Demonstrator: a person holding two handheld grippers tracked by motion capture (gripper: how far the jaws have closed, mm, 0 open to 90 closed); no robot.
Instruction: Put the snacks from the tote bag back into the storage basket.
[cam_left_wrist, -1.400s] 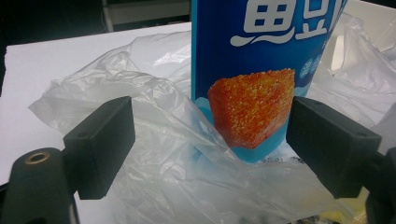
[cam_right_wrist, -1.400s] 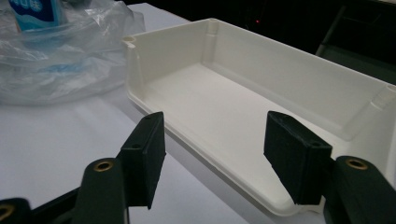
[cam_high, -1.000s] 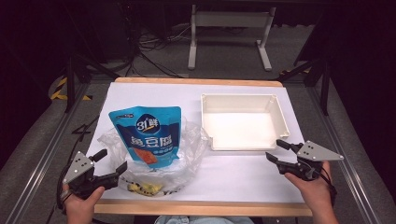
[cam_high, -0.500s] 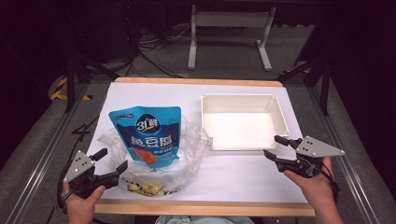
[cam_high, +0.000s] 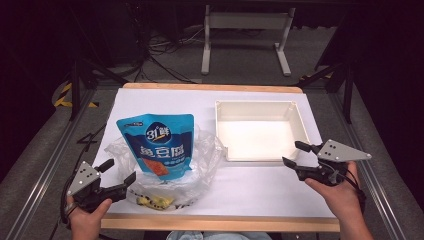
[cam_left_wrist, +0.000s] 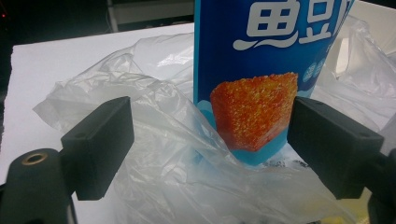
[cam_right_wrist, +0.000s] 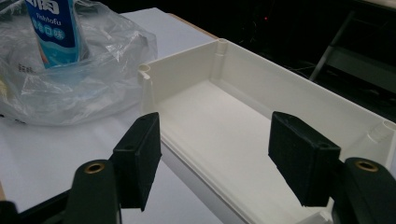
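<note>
While your left gripper (cam_high: 118, 172) hovers apart at the near-left clear bag (cam_high: 200, 165) holding the blue pouch (cam_high: 157, 145), your right gripper (cam_high: 296, 154), jaws just widening and empty, faces the white tray (cam_high: 260, 110)

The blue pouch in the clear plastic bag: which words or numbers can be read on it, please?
"31" with one Chinese character beside it: badge near the top of the blue pouch.
"鱼豆腐": large white characters on its front.
"Fishtofu": small print, right gripper view.
Print on the plastic bag: too small to read.
</note>
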